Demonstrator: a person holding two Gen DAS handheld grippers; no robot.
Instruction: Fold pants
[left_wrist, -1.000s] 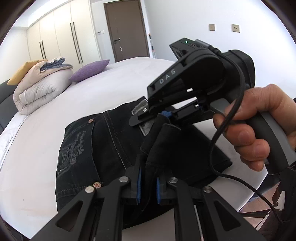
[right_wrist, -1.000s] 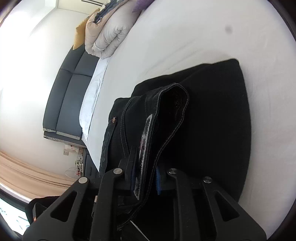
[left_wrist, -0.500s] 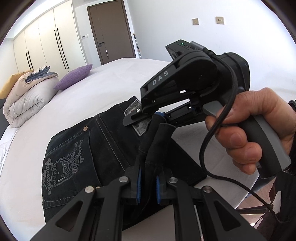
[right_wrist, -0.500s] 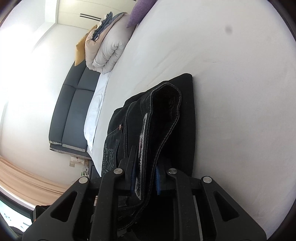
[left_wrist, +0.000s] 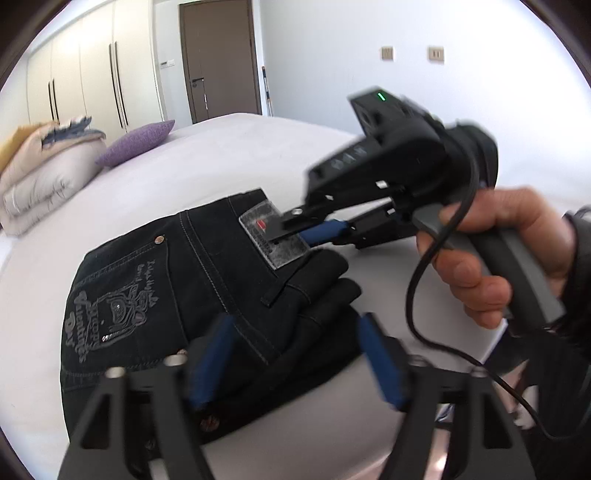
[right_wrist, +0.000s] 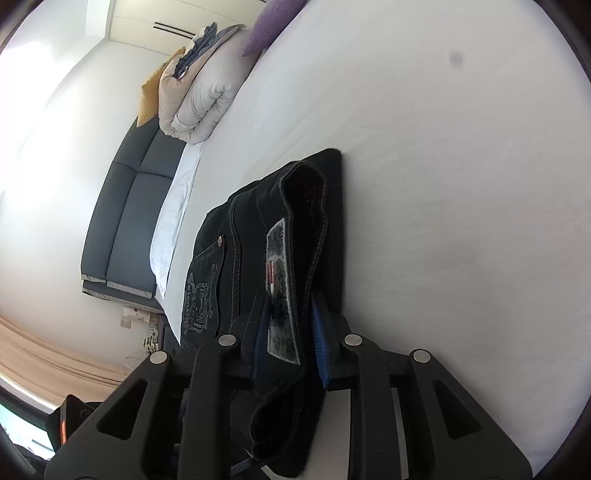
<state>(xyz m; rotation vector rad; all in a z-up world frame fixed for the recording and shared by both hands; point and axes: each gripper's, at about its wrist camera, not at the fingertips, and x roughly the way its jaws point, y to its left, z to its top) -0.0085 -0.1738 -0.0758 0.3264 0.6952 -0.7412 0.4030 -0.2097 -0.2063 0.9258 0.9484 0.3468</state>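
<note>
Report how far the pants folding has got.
Done: the black pants lie on the white bed as a folded stack, back pocket up. In hand: the left tool is open over the near edge, gripping nothing; the right tool has its pads either side of the waistband at the patch, though whether they grip is unclear. Left: withdraw the right tool, perhaps tidy the edges.

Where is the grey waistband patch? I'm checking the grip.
In both wrist views, the grey rectangular waistband patch lies between the right hand-held gripper fingers.
</note>
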